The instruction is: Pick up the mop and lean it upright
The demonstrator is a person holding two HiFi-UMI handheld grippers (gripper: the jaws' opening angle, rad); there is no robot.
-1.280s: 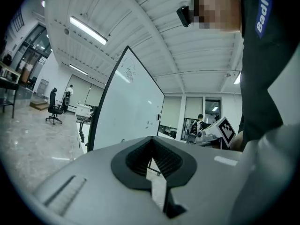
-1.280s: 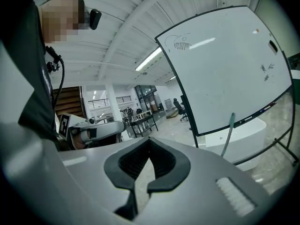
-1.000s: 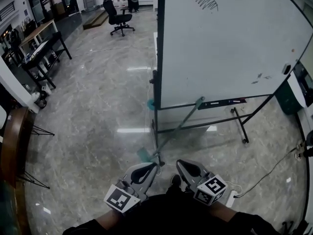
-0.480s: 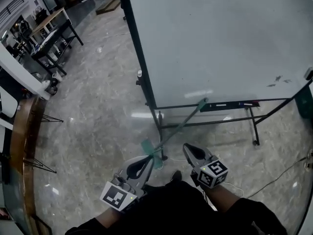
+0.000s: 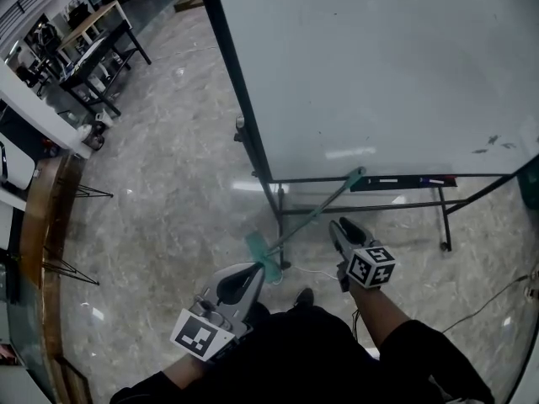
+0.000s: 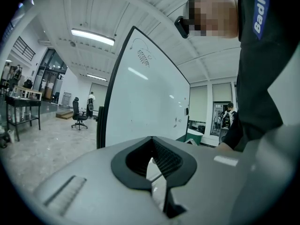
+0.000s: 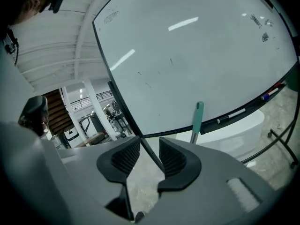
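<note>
Now the right gripper [image 5: 341, 224], jaws just opening, gapes halfway and empty; the left gripper [image 5: 253, 269] is closed.

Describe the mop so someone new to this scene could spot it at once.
Start at the big whiteboard. Below its lower left corner, the mop slants from the floor up to the marker tray. Its teal flat head and teal grip set it apart from the black stand bars around it.
</note>
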